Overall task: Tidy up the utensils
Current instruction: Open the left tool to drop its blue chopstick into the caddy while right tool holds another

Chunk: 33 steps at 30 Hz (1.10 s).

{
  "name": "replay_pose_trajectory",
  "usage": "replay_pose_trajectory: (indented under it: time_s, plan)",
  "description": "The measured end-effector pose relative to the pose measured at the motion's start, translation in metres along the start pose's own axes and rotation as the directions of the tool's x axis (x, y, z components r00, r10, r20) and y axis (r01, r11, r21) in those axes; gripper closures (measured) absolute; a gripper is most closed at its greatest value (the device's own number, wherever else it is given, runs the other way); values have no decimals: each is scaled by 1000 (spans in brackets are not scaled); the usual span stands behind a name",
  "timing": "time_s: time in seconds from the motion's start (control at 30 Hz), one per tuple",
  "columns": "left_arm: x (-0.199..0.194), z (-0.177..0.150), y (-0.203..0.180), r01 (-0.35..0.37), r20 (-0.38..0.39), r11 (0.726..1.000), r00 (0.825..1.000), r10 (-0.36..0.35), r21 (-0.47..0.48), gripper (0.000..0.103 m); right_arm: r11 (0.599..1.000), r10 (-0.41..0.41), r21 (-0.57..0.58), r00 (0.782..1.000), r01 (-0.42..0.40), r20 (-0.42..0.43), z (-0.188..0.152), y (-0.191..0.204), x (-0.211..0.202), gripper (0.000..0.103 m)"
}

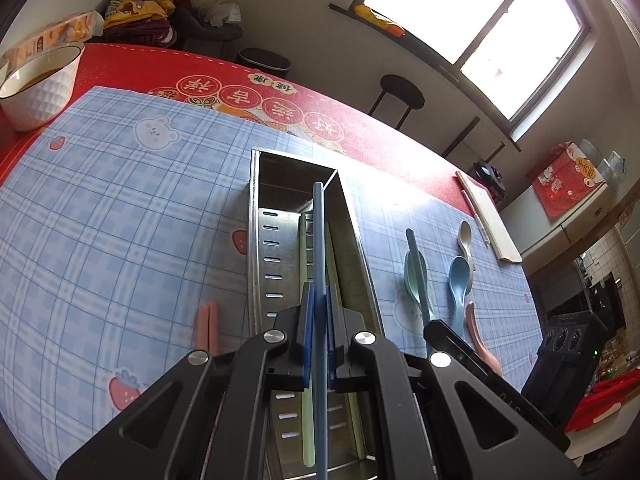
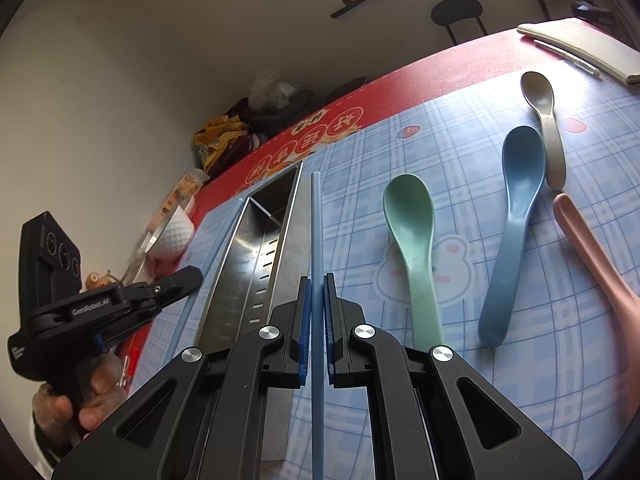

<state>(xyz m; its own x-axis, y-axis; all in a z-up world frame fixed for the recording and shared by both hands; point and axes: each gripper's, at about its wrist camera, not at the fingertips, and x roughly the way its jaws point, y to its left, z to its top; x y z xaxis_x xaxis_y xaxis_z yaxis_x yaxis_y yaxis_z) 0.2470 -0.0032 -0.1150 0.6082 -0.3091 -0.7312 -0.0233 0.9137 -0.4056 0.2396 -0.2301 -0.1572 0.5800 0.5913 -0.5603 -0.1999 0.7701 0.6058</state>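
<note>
I am holding a blue chopstick (image 1: pixel 319 240) clamped in the left tool (image 1: pixel 319 344) over the steel tray (image 1: pixel 256 216) and its mate (image 2: pixel 316 240) in the right tool (image 2: pixel 316 336), risking either swinging against the rim and slipping out.

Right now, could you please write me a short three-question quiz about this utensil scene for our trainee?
1. True or false: each gripper is shut on a blue chopstick.
2. Which spoon lies nearest the metal utensil holder? A) beige spoon B) green spoon C) pink spoon
3. Fill in: the pink chopsticks lie on the ____, outside the holder.

Key
1. True: the left gripper clamps one blue chopstick over the holder, and the right gripper clamps another.
2. B; the blue spoon lies farther out.
3. Blue checked mat.
</note>
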Motion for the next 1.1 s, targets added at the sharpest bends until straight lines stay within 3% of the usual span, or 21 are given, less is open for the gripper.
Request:
replay_pose_trajectory:
  time_s: [0.2, 0.4, 0.6, 0.77, 0.8, 0.87, 0.9, 1.1]
  plan:
    - [31, 3, -6, -100, -47, 993, 994, 102, 56, 97, 1000, -20, 1, 1000, 20, 12, 0, -2, -2, 97]
    - [40, -3, -5, -129, -81, 986, 987, 138, 106, 97, 1000, -17, -4, 1000, 17, 21, -3, 2, -6, 97]
    - [31, -3, -11, -88, -66, 987, 993, 98, 137, 97, 1000, -19, -4, 1000, 19, 19, -4, 2, -7, 97]
    - [5, -6, -14, -35, -5, 976, 999, 37, 213, 95, 1000, -17, -7, 1000, 17, 26, -3, 2, -9, 97]
    - [-2, -9, -12, -28, 13, 971, 1000, 25, 237, 93, 1000, -17, -9, 999, 17, 27, -3, 3, -9, 97]
    - [-17, -18, -4, -19, 58, 964, 998, 4, 265, 68, 1000, -18, -12, 1000, 18, 25, -4, 3, -9, 97]
    - [-23, -23, 2, -27, 79, 962, 997, 5, 272, 62, 1000, -20, -13, 1000, 20, 25, -4, 4, -9, 97]
    - [-41, -47, 35, -130, 158, 936, 984, 81, 327, 56, 1000, -19, -9, 1000, 19, 22, -4, 3, -8, 97]
